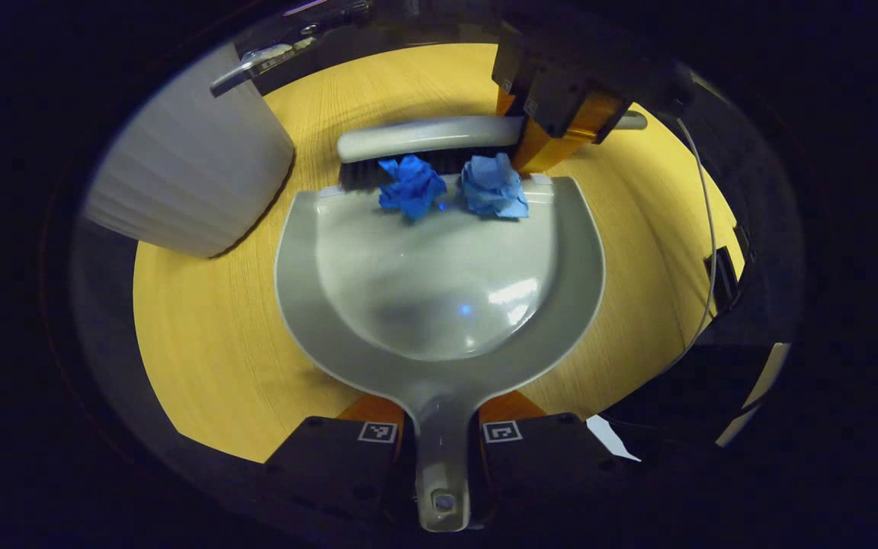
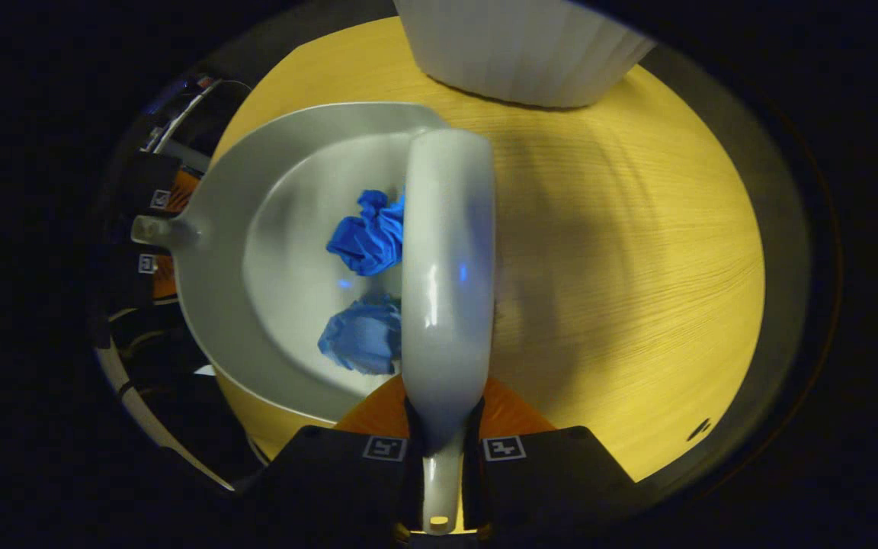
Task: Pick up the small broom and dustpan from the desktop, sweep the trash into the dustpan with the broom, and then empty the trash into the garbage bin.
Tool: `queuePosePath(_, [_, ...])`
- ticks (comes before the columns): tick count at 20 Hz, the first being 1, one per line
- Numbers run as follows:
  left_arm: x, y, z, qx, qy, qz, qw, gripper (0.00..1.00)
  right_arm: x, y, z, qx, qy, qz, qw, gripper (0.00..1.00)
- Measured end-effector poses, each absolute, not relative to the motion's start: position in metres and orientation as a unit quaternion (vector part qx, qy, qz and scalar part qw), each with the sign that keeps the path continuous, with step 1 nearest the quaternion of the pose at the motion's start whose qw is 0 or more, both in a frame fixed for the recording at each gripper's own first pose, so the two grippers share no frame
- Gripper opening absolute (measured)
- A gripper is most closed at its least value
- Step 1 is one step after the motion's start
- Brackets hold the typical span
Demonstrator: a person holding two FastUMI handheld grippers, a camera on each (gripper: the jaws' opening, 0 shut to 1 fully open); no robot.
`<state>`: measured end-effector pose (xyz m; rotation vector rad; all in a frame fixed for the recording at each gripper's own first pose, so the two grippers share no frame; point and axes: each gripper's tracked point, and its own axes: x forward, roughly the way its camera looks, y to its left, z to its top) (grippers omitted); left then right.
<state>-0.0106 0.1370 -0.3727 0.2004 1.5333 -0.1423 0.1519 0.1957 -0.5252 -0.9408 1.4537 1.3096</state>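
The left hand-held gripper (image 1: 443, 435) pinches the handle of the dustpan (image 1: 439, 305), one finger pressed on each side of it, and the pan lies flat on the wooden surface (image 1: 203, 335) with its open lip pointing away from that gripper. In the left gripper view two crumpled balls of blue paper sit just inside the lip: one ball (image 1: 411, 185) toward the bin's side, the other ball (image 1: 492, 187) beside it, the two near each other but apart. The broom (image 1: 424, 139) lies across the lip right behind them, its dark bristles touching both balls. The right hand-held gripper (image 2: 443, 448) is clamped on the broom's handle; in the left gripper view it reaches in from the far edge of the surface and holds the broom at the end away from the bin. In the right gripper view the broom's pale back (image 2: 447, 282) runs straight ahead along the pan's lip, with the paper balls tucked against it on the dustpan (image 2: 286, 252) side. The ribbed white garbage bin (image 1: 187, 175) stands on the surface just beside the pan's front corner, close to the broom's free end, not touching the pan.
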Motion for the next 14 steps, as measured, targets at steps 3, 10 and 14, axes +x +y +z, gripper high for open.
queuePosePath(3, [-0.011, 0.139, -0.380, 0.096, 0.691, -0.066, 0.713, 0.25, 0.135, 0.201, -0.517, -0.289, 0.650, 0.536, 0.454, 0.22])
queuePosePath(10, [-0.010, 0.140, -0.374, 0.121, 0.655, -0.051, 0.744, 0.25, 0.125, 0.206, -0.484, -0.074, 0.647, 0.492, 0.578, 0.22])
queuePosePath(14, [-0.001, 0.138, -0.351, 0.158, 0.597, -0.085, 0.782, 0.25, 0.135, 0.203, -0.455, 0.082, 0.585, 0.433, 0.681, 0.22])
